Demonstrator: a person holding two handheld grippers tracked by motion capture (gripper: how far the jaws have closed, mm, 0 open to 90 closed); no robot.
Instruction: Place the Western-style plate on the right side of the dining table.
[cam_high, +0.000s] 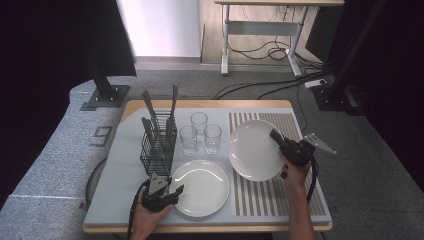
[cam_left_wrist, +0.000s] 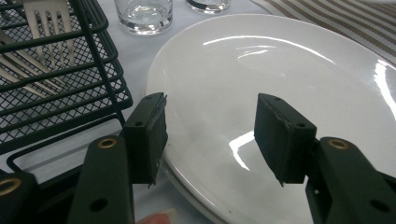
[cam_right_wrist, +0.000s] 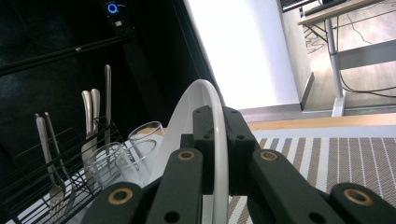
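Landmark: the wire cutlery basket, back-left on the surface.

Left claw sits just in front of the basket, wide open, nothing in it. In the left gripper view its jaws straddle the near-left rim of the flat plate, apart from the china; I can't tell if the lower pad touches. That plate lies flat, front-right of the basket and near it.

Three glasses stand just right of the basket, clustered, upright, empty as far as I can tell. Forks and other cutlery stand handle-up in the basket.

Further right of the basket, past the glasses: second plate, tilted up off the striped mat. Right claw is clamped on its right rim. The right gripper view shows the rim edge-on between the closed pads, plate standing nearly vertical.

Handling, my read: glazed china, stiff, slick, chips easily, moderately heavy for a rim pinch. With one edge gripped, the plate wants to swing around the pads, so I'd bite deep over the rim rather than at the lip and keep moves slow. For the flat plate, the rim nearest the basket is the only purchase; get one pad under the lip. Clearance to the basket wire is tight.
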